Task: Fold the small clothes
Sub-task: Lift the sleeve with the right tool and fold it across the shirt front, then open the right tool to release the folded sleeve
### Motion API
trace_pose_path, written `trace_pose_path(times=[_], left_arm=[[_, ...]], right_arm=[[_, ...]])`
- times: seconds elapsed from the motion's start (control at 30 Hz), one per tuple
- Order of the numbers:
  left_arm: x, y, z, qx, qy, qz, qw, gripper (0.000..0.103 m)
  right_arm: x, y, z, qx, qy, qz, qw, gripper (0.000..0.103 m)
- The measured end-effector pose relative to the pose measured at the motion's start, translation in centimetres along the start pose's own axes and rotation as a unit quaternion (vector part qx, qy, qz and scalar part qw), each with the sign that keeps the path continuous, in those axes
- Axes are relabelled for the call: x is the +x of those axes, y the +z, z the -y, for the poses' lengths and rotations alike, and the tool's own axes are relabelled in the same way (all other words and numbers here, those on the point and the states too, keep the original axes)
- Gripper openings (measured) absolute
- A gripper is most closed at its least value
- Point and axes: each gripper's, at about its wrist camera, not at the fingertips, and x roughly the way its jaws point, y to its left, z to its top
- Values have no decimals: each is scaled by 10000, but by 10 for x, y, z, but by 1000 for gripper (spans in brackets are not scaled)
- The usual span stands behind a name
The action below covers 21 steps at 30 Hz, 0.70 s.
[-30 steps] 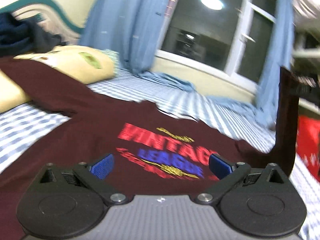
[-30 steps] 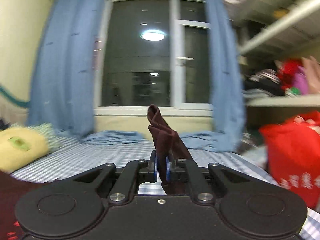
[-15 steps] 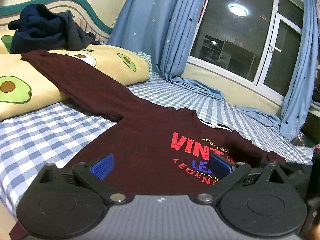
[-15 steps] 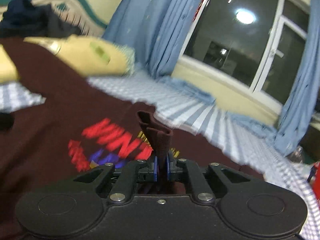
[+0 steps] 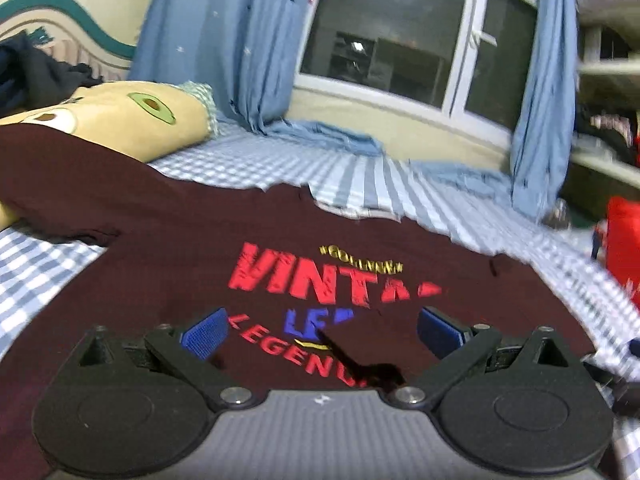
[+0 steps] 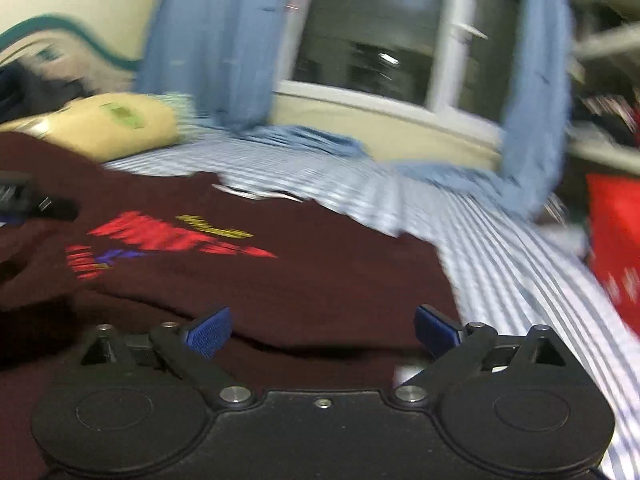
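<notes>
A maroon long-sleeve shirt (image 5: 168, 248) with a red "VINTAGE" print lies face up on the checked bed. Its right sleeve is folded in over the print, with the cuff (image 5: 376, 340) lying between the fingers of my left gripper (image 5: 320, 332). That gripper is open and empty, low over the shirt's lower front. My right gripper (image 6: 322, 330) is open and empty over the shirt's right side (image 6: 320, 280). The left sleeve (image 5: 60, 168) stretches out over the pillow. The right wrist view is blurred.
A yellow avocado pillow (image 5: 132, 120) lies at the back left, with dark clothes (image 5: 28, 72) piled behind it. Blue curtains (image 5: 224, 40) and a window stand beyond the blue-checked bed (image 5: 360, 176). A red bag (image 6: 616, 240) is at the right.
My right gripper carried the right sleeve across over the shirt's front, then opened and let it go. The sleeve now lies folded over the print. My left gripper stayed open.
</notes>
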Motion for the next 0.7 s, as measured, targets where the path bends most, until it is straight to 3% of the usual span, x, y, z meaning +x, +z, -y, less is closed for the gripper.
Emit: trace_pose_path(times=[0.13, 0.33, 0.37, 0.4, 0.43, 0.47, 0.5, 0.57, 0.7], left_arm=[[20, -15, 12, 411, 254, -319, 9983, 102], [30, -23, 12, 420, 332, -679, 9963, 102], [30, -24, 10, 405, 314, -677, 9964, 102], [29, -24, 9, 385, 299, -672, 9965, 102], [29, -24, 7, 348, 268, -672, 9968, 102], [29, -23, 5, 314, 242, -680, 9969, 102], [29, -23, 4, 281, 212, -686, 9970, 102], [29, -23, 3, 234, 173, -699, 9971, 102], [34, -23, 2, 208, 155, -807, 9964, 102]], right_arm=[[22, -7, 61, 1215, -107, -207, 9923, 92], [81, -12, 114, 2768, 119, -508, 9595, 85], [88, -14, 117, 2937, 165, -614, 9538, 77], [94, -17, 120, 3098, 269, -652, 9482, 59], [96, -19, 122, 3208, 391, -654, 9441, 49], [96, -20, 122, 3240, 470, -651, 9427, 33], [93, -23, 122, 3232, 433, -583, 9435, 26], [86, -24, 121, 3147, 447, -409, 9473, 14], [90, -34, 119, 3229, 253, -512, 9447, 13]])
